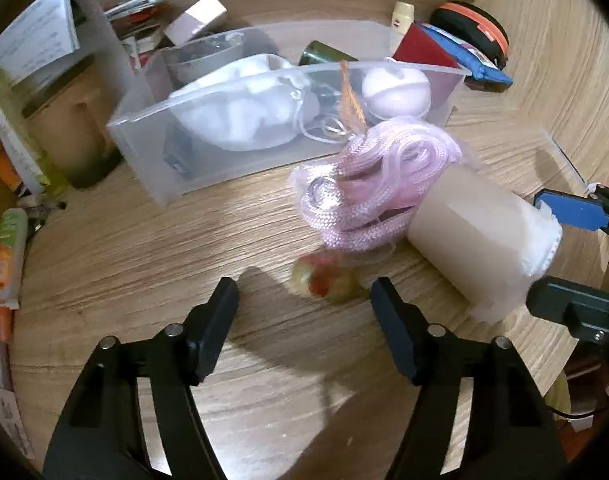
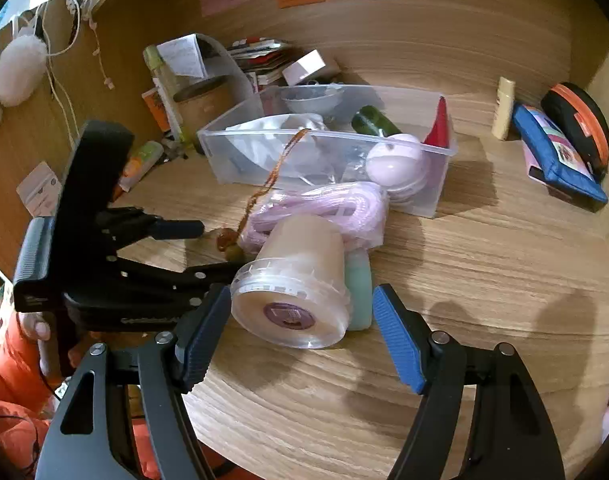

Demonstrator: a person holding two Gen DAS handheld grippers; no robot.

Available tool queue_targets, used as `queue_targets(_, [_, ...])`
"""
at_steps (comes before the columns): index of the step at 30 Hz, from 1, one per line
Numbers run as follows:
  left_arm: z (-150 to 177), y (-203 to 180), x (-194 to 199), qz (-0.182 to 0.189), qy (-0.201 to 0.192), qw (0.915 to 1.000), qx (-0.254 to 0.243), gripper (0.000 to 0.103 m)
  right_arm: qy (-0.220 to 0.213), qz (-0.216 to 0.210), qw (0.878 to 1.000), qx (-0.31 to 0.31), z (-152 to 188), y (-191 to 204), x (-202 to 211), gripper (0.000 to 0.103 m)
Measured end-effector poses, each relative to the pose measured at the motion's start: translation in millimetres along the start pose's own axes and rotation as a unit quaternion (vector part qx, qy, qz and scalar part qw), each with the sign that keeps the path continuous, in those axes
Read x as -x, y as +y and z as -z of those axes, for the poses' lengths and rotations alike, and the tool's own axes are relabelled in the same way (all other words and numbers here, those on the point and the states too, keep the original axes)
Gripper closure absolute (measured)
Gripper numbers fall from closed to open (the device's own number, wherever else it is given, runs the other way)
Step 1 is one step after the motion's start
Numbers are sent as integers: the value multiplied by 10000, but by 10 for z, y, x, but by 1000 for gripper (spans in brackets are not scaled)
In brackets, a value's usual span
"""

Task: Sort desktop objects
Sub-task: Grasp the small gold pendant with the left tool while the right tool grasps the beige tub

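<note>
The wooden bench (image 2: 484,280) carries a clear plastic bin (image 2: 432,196) holding a white pouch (image 1: 244,116), a pale pink ball (image 2: 392,164) and a green bottle (image 2: 374,122); just in front of the bin lies a coil of pink cord (image 1: 368,192), touching a translucent lidded cup (image 2: 296,280) on its side; a mint tube (image 2: 360,292) lies against the cup; a small reddish-green bead charm (image 1: 324,280) sits beside the cord; a blue pouch (image 2: 556,152) lies well apart; the left gripper (image 1: 304,312) is spread wide before the charm, grasping nothing; the right gripper (image 2: 300,328) has released fingers flanking the cup's lid.
</note>
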State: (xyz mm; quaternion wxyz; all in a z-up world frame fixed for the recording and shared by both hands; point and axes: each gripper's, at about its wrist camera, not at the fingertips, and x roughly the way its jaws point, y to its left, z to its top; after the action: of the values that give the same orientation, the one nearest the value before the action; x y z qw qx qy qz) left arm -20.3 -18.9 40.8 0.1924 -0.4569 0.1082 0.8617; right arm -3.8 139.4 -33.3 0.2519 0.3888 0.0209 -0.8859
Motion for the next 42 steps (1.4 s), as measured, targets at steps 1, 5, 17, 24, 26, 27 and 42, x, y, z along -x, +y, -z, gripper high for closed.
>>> queue_targets(1, [-1,1,-2,17,-4,10000,-13,39,-2,-1,10000,-9,7,-5,2,33])
queue_targets(5, [-31,-11,-20,78,-53,9999,-54,55,24,-54,10000,59,22,19,-32,31])
queue_targets(17, [18,161,66,278,-93,9994,162,75,456,-234,9986,139,26,200,-393,26])
queue_targets(24, [-52,161,18,378,-69,9991,169,45,330,-318,9989,-94,23,103,-343,37])
queue_targets(26, [-87,149,-6,424,-67,9989,184,45,316,-255,9990,-201,23,65,-332,37])
queue_targets(27, [-109,140,-33,410,-76,9989,194,45,321,-286,9986,-305,21,36,-319,37])
queue_targets(42, [-164,297,-90,259,-154,9984,474,85,-78,-377,9987,-328,-191,7,-41,37])
